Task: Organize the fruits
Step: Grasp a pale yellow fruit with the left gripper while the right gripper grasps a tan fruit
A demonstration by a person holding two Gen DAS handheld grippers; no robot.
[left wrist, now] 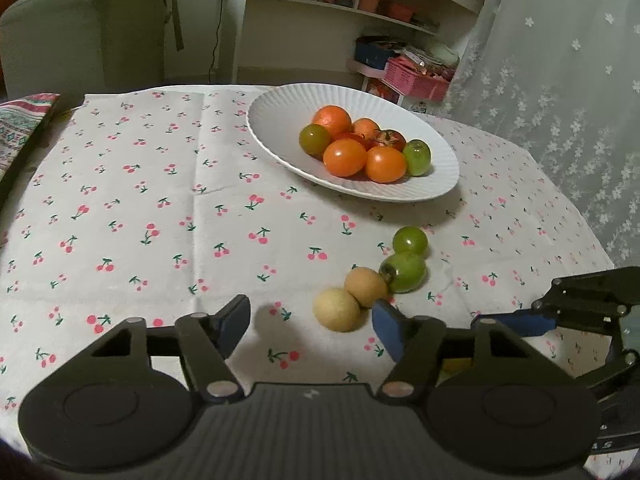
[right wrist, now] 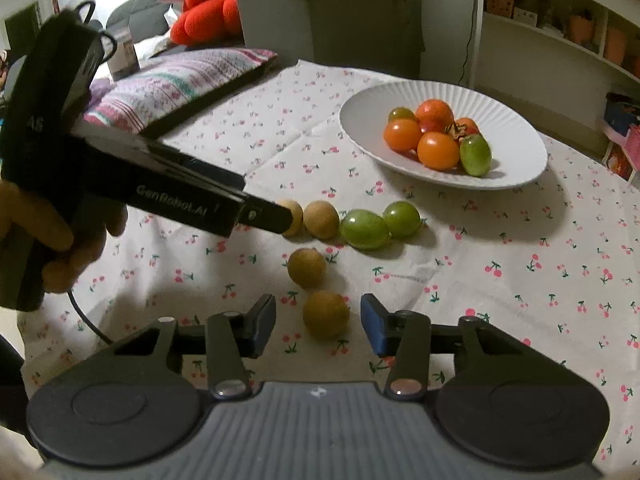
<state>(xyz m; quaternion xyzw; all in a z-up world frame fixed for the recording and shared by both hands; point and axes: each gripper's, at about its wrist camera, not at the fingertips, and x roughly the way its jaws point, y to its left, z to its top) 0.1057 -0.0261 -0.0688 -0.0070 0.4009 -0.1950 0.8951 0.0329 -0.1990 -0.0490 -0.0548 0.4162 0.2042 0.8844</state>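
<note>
Between the blue pads of our right gripper (right wrist: 318, 326) sits a tan round fruit (right wrist: 326, 314), the jaws parted and not touching it. Our left gripper (left wrist: 311, 326) also stands unclenched, a pale fruit (left wrist: 336, 309) just beside its right pad. Farther out lie two green fruits (right wrist: 365, 229) and the white plate (right wrist: 360, 120) of orange and green fruit on the cherry-print cloth (right wrist: 520, 280).

Left gripper (left wrist: 310, 326) angled downward, jaws parted with nothing pressed between them, right gripper (right wrist: 318, 324) angled downward, jaws apart, a hand (right wrist: 48, 240) wrapped around the left gripper's handle
</note>
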